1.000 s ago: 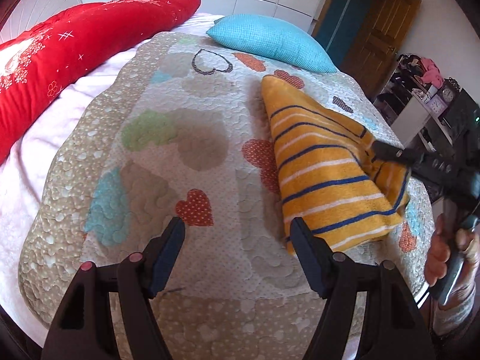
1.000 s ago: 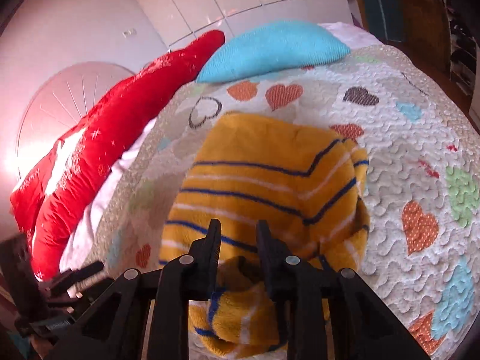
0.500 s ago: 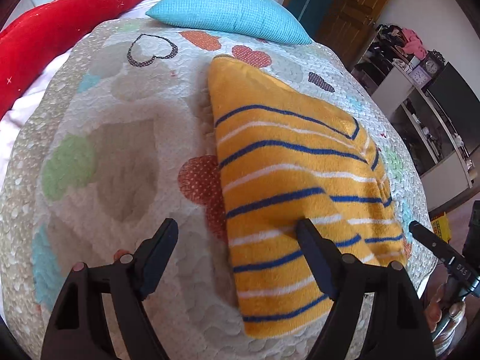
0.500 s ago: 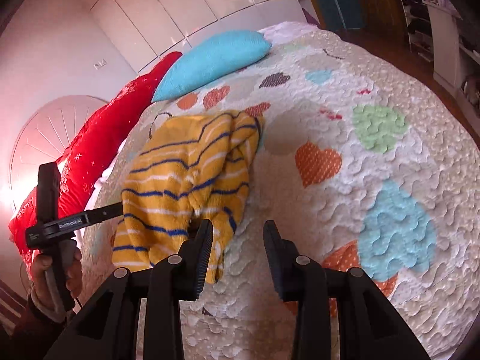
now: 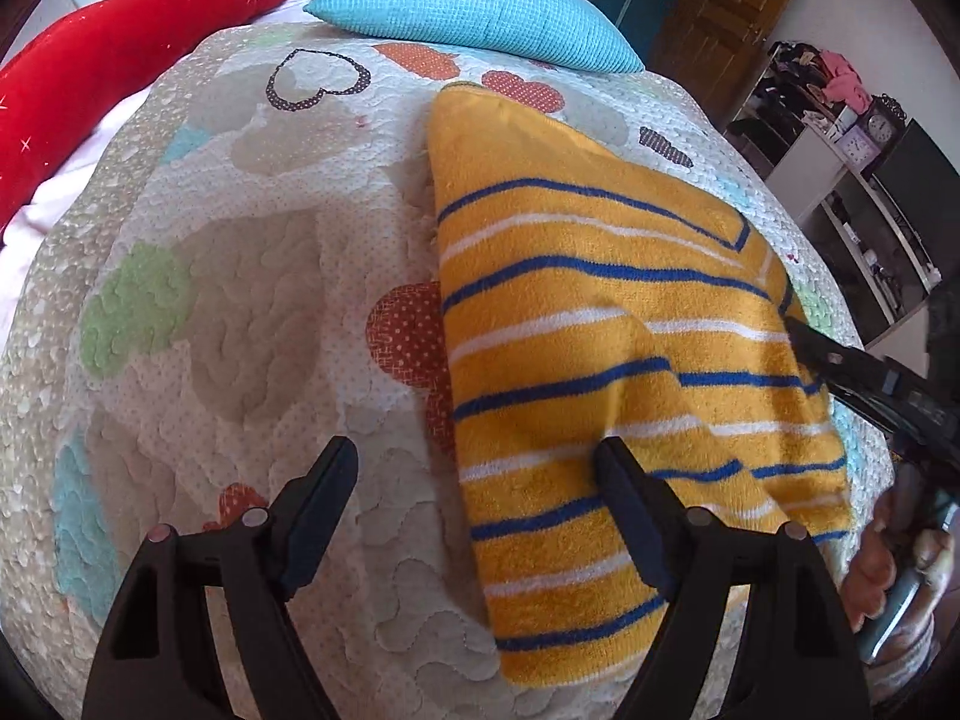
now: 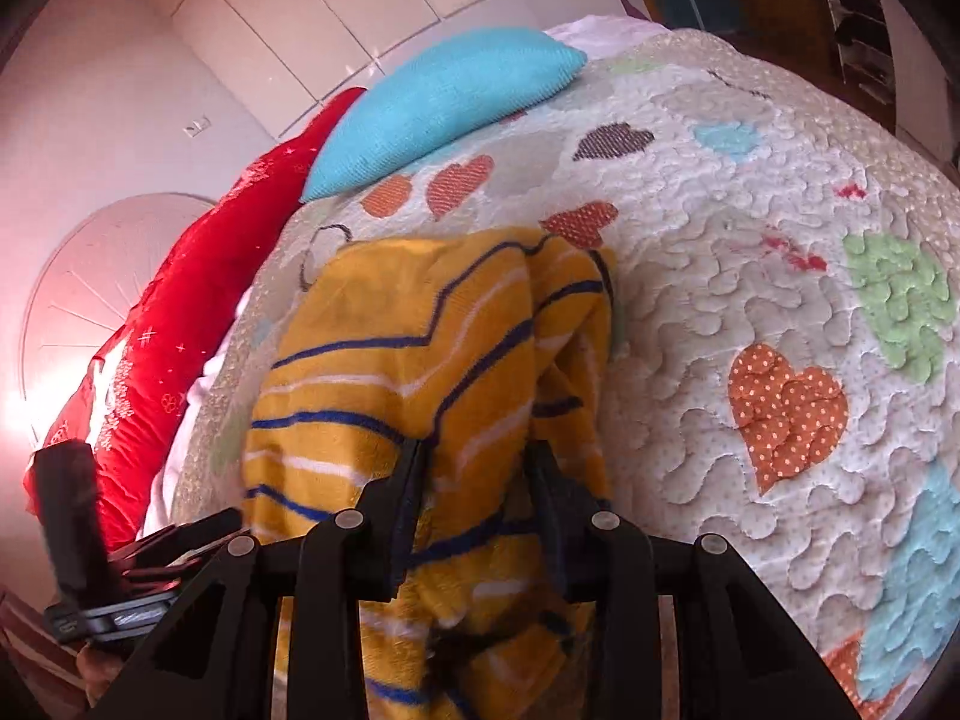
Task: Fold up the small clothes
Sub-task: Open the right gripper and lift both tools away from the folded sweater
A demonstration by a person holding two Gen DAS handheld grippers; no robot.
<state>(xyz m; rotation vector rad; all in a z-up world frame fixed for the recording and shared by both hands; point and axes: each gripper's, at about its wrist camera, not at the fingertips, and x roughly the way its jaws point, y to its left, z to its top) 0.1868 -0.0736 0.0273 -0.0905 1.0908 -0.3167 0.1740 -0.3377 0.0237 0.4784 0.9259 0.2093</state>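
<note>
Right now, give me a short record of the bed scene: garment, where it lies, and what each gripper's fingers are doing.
garment: yellow striped top, partly folded, lying on heart quilt
left gripper: open, just been opening; one finger over the top, one over quilt
right gripper: open, just been opening; a fold of the top between its fingers
behind: blue pillow, red cushion

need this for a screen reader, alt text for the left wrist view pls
A yellow fleece garment with blue and white stripes lies folded on a heart-patterned quilted bedspread, the open left claw straddling its near edge. A turquoise pillow and red cushion sit behind.
</note>
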